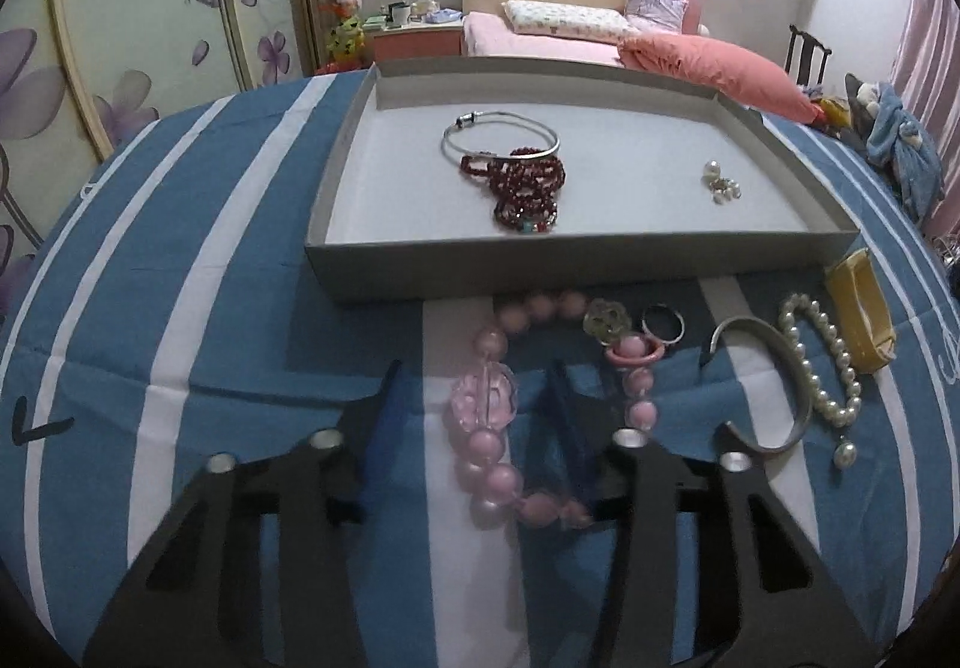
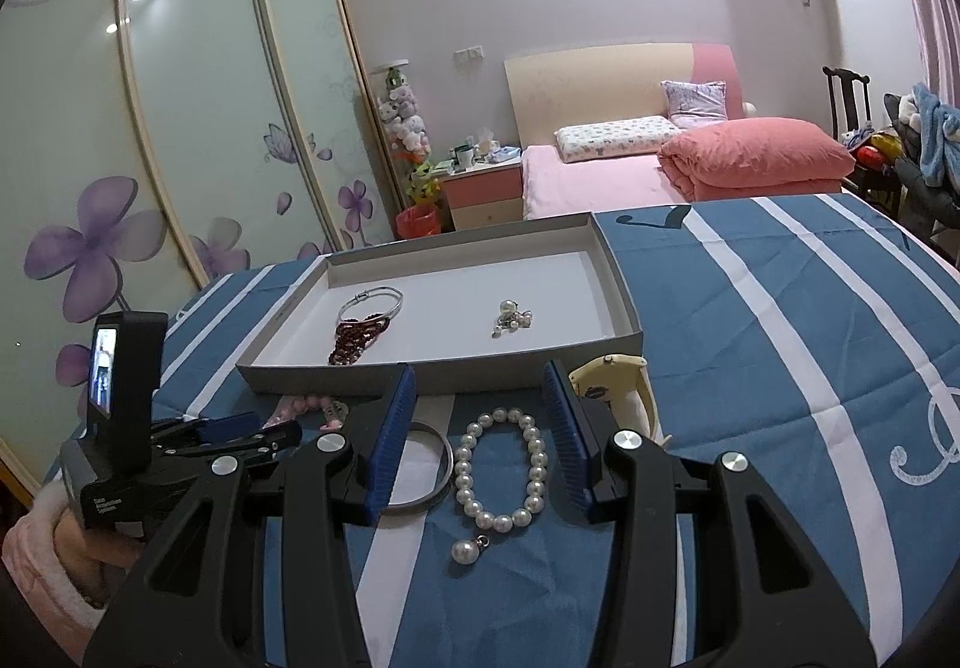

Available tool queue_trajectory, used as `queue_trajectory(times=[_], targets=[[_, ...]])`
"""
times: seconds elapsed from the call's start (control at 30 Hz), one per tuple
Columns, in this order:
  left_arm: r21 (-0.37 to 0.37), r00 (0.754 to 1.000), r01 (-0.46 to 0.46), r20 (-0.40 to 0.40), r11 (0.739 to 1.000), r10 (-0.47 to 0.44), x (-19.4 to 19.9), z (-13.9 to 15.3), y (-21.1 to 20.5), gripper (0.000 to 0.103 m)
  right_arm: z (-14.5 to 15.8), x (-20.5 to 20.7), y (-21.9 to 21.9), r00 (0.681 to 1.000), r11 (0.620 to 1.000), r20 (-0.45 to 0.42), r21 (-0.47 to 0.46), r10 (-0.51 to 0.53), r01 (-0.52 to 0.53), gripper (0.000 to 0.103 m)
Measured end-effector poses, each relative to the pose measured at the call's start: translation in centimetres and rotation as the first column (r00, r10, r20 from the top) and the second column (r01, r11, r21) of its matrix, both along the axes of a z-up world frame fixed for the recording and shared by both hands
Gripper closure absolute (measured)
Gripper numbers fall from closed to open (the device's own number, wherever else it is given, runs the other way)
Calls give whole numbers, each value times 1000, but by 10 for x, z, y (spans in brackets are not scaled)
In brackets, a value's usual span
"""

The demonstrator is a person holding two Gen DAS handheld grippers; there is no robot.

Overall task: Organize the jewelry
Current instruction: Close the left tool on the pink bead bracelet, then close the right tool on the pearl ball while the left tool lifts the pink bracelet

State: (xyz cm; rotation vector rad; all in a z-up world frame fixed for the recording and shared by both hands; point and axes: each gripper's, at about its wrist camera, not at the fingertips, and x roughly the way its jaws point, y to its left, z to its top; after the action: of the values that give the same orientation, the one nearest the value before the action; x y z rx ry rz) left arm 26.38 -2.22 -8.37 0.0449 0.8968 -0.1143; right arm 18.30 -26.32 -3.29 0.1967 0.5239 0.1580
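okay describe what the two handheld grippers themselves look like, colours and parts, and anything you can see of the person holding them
Both are matte black plastic frames with cut-out slots and round silver bolt heads. The right gripper has ribbed blue pads on its fingers. The left gripper has darker blue pads; from the right wrist view its body carries a black camera with a small lit screen. The holder wears a fluffy pale pink sleeve.

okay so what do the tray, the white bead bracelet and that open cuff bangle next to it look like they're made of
Tray: looks like grey cardboard, matte, with thin folded walls.
White bead bracelet: pearl or imitation pearl; glossy round beads with soft highlights and a drop pendant. Which one, I cannot tell.
Open cuff bangle: probably metal, a silvery brushed band with a sheen.
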Motion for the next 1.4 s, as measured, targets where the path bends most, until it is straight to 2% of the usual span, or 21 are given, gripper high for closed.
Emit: queue_trajectory(times=[0.03, 0.17, 0.33, 0.63, 0.8, 1.13, 1.4], targets=[[2, 1000, -1, 2, 1000, 1, -1, 0, 0, 81, 0, 0, 0, 1000, 1000, 0, 0, 1, -1, 57], [-16, 1000, 8, 4, 1000, -8, -3, 1, 4, 80, 0, -2, 1, 1000, 1000, -3, 1, 3, -3, 57], [-4, 1000, -10, 4, 1000, 10, -8, 3, 20, 80, -1, -4, 0, 1000, 1000, -10, -1, 3, -3, 57], [-3, 990, -140, 4, 990, 140, -13, 5, 79, 80, -13, -7, -1, 998, 1000, -56, -11, 13, -14, 57], [-26, 981, -195, 2, 980, 195, -15, 6, 101, 80, -26, -12, 7, 991, 998, -130, -44, 44, -50, 59], [-26, 980, -199, 1, 980, 199, -14, 8, 100, 80, -56, -8, 27, 954, 989, -291, -98, 74, -107, 70], [-25, 980, -199, 1, 980, 199, -14, 8, 101, 80, -57, -4, 32, 948, 985, -311, -129, 65, -110, 74]])
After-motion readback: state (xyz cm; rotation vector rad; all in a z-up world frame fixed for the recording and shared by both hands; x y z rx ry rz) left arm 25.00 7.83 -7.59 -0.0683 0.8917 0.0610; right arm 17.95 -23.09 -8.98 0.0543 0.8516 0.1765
